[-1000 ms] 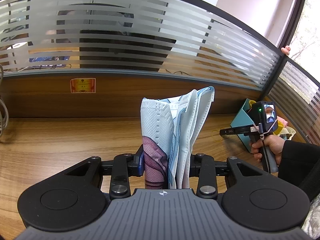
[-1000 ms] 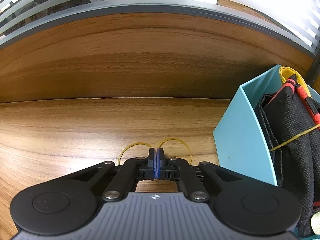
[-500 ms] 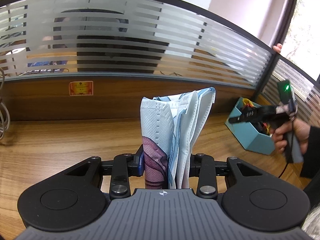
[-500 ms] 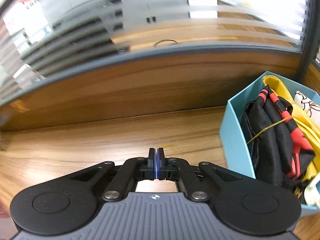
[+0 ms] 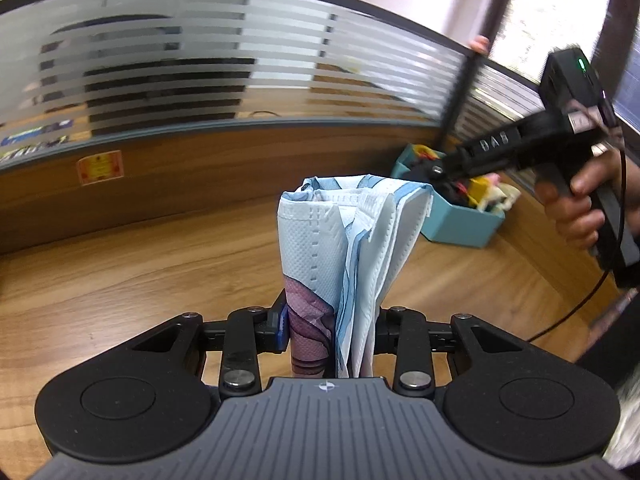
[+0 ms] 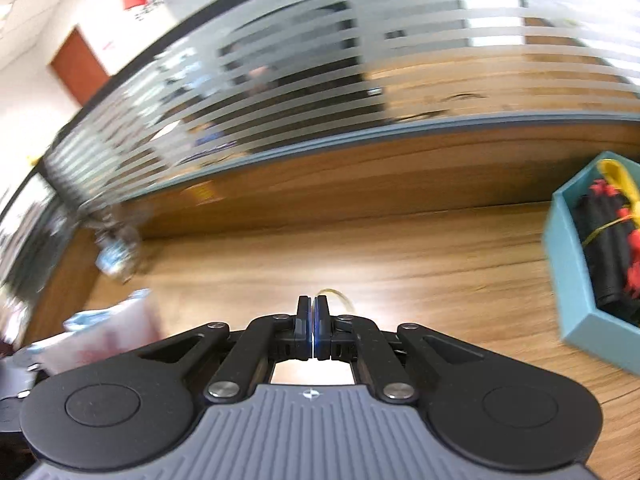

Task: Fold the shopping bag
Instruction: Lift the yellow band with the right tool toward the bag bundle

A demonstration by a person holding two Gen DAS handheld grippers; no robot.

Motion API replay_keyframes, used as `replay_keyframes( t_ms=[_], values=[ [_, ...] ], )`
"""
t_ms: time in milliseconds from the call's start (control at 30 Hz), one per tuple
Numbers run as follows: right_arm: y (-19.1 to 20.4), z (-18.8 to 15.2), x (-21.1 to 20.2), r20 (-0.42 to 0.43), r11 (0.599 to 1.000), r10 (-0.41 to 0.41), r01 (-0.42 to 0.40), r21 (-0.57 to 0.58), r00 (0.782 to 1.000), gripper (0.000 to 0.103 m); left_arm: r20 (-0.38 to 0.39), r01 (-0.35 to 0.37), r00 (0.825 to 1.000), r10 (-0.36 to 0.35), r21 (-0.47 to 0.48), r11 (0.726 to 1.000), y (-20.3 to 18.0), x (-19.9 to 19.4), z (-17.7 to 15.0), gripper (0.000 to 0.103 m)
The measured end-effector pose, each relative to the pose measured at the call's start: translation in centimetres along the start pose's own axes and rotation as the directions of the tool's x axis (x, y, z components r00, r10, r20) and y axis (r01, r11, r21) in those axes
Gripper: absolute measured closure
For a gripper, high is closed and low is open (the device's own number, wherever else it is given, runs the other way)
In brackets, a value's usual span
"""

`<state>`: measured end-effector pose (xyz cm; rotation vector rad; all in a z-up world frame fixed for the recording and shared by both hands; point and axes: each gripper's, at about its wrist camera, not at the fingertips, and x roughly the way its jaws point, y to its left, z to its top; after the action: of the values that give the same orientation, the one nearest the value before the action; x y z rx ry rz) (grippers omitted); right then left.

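— Two hand-held grippers: what does each hold?
— Left hand-held gripper [image 5: 329, 330] clamps the folded pale-blue non-woven shopping bag [image 5: 344, 248] upright above the wood-grain worktop [image 5: 140, 276]. Right hand-held gripper [image 6: 313, 330] is pinched closed on a thin yellow rubber band [image 6: 338, 295], near the teal box [image 6: 568, 280].

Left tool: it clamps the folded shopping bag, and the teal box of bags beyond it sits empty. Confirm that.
Not quite. The left tool does clamp the folded shopping bag, but the teal box is not empty: the right wrist view shows rolled black bags with red and yellow inside.
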<state>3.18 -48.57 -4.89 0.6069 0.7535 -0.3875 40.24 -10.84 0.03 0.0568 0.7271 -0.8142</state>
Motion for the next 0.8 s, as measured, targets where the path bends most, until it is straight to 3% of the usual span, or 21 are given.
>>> replay_keyframes(
  t_ms=[233, 433, 800],
  values=[
    [6.2, -1.3, -3.0, -0.039, 0.988, 0.122, -0.125, -0.095, 0.992, 0.102, -0.024, 0.067, 0.998, -0.065, 0.084, 0.994, -1.7, -1.3, -2.1, 0.067],
    [9.8, -1.9, -5.1, -0.115, 0.957, 0.193, -0.213, -0.196, 0.974, 0.102, -0.008, 0.078, 0.997, -0.077, 0.125, 0.989, -2.9, -2.3, -3.6, 0.067],
    [14.5, -2.9, -7.5, -0.225, 0.899, 0.186, -0.258, -0.355, 0.957, 0.102, 0.11, 0.033, 0.992, -0.057, 0.212, 0.977, -4.8, -4.2, -5.2, 0.067]
  ],
)
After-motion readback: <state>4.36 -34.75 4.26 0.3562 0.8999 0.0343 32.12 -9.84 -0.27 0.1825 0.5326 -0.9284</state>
